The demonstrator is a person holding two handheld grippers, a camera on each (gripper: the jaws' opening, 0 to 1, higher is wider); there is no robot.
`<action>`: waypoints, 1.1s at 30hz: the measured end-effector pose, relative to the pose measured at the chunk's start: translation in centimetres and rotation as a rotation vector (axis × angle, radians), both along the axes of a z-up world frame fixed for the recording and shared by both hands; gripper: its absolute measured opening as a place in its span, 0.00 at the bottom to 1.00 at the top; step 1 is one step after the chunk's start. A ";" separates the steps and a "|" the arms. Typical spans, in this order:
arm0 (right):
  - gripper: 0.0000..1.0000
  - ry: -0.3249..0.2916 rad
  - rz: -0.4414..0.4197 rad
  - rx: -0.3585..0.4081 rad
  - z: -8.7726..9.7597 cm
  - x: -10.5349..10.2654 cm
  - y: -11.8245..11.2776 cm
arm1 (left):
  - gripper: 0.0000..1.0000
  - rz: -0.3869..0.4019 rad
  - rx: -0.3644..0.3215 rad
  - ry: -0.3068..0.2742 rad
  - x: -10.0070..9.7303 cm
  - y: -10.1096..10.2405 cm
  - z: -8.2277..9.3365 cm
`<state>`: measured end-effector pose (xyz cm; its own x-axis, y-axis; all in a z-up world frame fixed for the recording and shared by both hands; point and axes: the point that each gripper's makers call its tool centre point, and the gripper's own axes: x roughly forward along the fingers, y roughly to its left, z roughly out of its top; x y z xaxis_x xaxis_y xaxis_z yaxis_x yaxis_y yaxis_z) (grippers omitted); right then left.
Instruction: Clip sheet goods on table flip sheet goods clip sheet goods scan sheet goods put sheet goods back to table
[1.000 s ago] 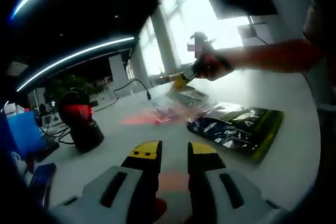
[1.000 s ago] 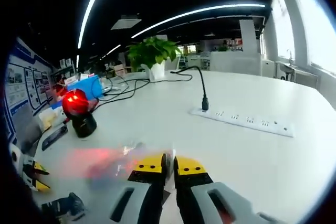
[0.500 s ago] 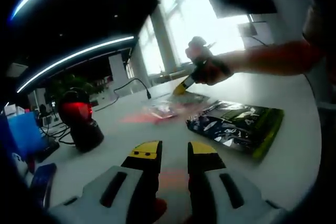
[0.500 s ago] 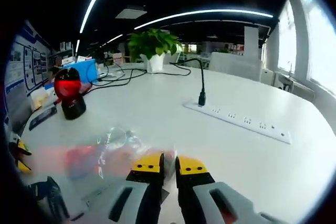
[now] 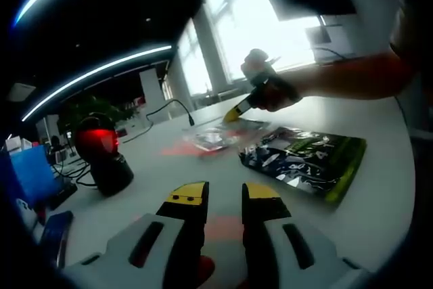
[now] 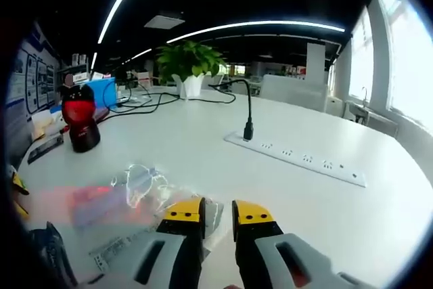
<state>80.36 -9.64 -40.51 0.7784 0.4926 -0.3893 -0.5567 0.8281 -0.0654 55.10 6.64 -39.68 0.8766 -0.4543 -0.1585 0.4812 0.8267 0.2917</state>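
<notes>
1. Left tool (image 5: 224, 194): yellow-tipped jaws stand slightly parted above the white counter (image 5: 379, 187), with nothing between them.
2. Right tool (image 6: 218, 210): yellow-tipped jaws stand a little apart; the near edge of a clear plastic packet (image 6: 139, 191) lies at and partly behind the left jaw tip. Whether the jaws still touch the packet I cannot tell. In the left gripper view this right tool (image 5: 233, 111), held in a person's hand (image 5: 270, 86), has its tip down at the packet's far edge.
3. Clear plastic packet, the sheet goods: lies flat on the counter, crinkled, with reddish contents and a white label strip toward its near end. In the left gripper view the packet (image 5: 216, 137) lies just beside a dark packet.
4. Dark packet with green edge (image 5: 308, 160): flat on the counter, right of the clear packet.
5. Barcode scanner (image 6: 78, 118): black stand with a red-lit head, upright on the counter, well apart from the packet.
6. Power strip (image 6: 298, 160): white, on the counter, with a black gooseneck cable (image 6: 245, 109) rising from its end.
7. Potted plant (image 6: 186, 69): green leaves in a white pot, at the far side of the counter.
</notes>
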 end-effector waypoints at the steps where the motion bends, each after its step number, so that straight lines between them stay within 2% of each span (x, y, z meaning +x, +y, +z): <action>1: 0.12 -0.006 0.001 0.003 0.1 -0.1 0.0 | 0.13 0.000 0.000 0.000 0.0 0.0 0.0; 12: 0.06 -0.045 -0.017 0.045 1.9 -0.6 -0.2 | 0.13 0.005 -0.019 -0.001 0.0 0.0 0.3; 18: 0.00 -0.075 -0.021 0.118 4.2 -2.0 -1.0 | 0.13 0.009 -0.018 -0.001 0.1 0.1 0.2; 22: 0.00 -0.072 -0.006 0.180 5.4 -3.1 -1.0 | 0.13 0.008 -0.014 0.004 0.1 0.0 0.1; 29: 0.00 -0.102 0.014 0.180 6.6 -4.8 -1.4 | 0.13 0.016 -0.026 0.005 0.2 0.2 0.2; 33: 0.00 -0.122 0.044 0.208 7.6 -6.5 -1.2 | 0.13 0.012 -0.024 0.010 0.2 0.2 0.1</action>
<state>73.90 -10.83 -32.90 0.7891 0.5872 -0.1803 -0.5914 0.8056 0.0352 55.30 6.81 -39.57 0.8805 -0.4475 -0.1565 0.4739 0.8392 0.2666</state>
